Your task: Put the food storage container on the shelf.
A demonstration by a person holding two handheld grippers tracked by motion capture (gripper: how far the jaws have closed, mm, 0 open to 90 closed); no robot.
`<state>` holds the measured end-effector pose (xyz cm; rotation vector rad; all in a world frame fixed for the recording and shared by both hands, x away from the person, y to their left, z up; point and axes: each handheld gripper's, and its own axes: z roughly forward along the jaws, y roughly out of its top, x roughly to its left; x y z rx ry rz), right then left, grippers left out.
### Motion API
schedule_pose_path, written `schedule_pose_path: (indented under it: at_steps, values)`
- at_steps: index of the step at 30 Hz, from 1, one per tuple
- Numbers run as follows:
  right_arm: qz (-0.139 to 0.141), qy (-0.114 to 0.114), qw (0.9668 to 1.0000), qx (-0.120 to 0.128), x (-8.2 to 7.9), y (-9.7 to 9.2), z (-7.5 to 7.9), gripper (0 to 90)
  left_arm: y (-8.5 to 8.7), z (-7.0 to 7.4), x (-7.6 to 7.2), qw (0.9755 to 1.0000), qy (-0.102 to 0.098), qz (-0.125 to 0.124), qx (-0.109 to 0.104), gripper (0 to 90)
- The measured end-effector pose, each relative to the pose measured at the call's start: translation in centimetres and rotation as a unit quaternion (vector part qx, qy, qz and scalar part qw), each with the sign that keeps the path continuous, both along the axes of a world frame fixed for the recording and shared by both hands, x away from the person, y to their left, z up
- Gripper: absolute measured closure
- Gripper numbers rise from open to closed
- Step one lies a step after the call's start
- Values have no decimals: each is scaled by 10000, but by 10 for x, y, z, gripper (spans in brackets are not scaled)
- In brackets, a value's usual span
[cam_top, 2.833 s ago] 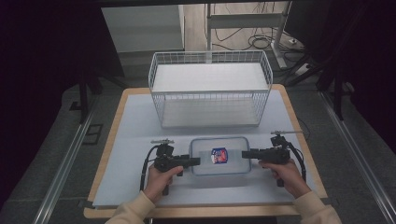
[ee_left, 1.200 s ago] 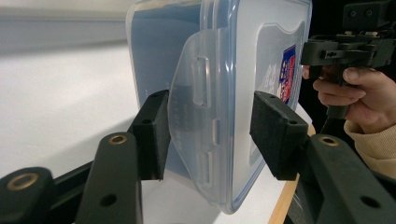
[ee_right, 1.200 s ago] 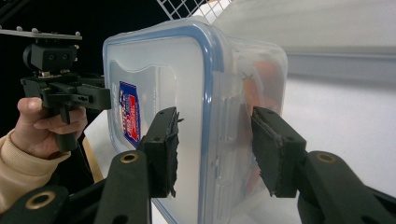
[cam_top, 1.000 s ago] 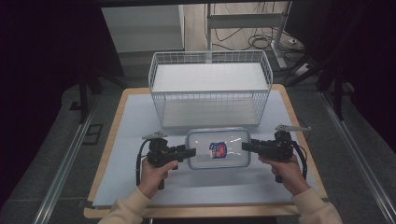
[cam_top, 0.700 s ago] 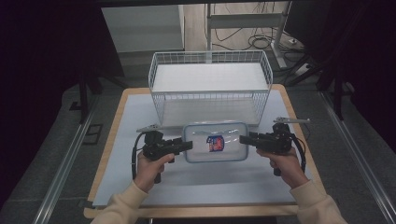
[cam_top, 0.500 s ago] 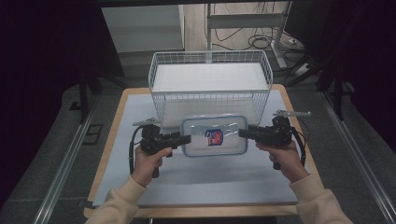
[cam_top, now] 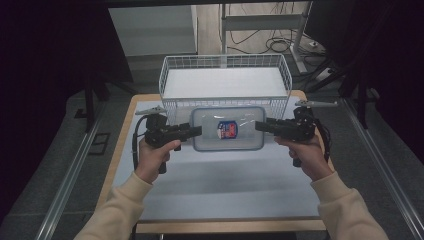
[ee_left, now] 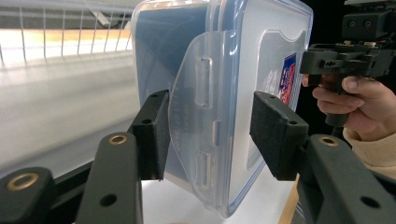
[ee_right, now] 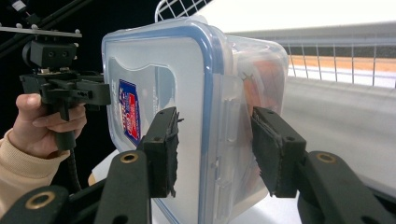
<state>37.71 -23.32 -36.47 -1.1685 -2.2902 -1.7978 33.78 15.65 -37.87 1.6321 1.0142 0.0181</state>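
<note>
Pale, wood-edged desk [cam_top: 150, 200], white wire basket [cam_top: 225, 80] at its far side. Just before the basket, held aloft: clear, round-cornered plastic container [cam_top: 228, 129], blue-rimmed lid, clamped endwise between left gripper [cam_top: 196, 131] and right gripper [cam_top: 261, 126], padded black jaws.

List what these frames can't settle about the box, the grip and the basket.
- Plastic box contents: high view, lid glare; right gripper view shows an orange blur through the wall.
- Label text: too small, blurred.
- Left gripper pad contact: latch flap sits between jaws, gaps visible.
- Wire basket front floor: box covers it.
</note>
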Motion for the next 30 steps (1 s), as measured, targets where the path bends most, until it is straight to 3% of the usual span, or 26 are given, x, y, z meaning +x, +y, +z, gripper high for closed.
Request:
schedule_pose_path:
  at_steps: [11, 17, 24, 30]
  values:
    - [-36, -147, 9999, 41, 15, 3, 31, 532, 4, 30, 19, 9999, -106, -41, -36, 493]
    - [-48, -168, 9998, 32, 34, 6, 51, 531, 8, 48, 40, 9998, -194, -73, -44, 493]
    - [-63, -143, 9998, -107, 58, 13, 70, 531, 15, 58, 69, 9997, -158, -126, -128, 493]
    - [-125, -94, 9998, -94, 81, 18, 76, 531, 19, 60, 91, 9997, -35, -69, -221, 493]
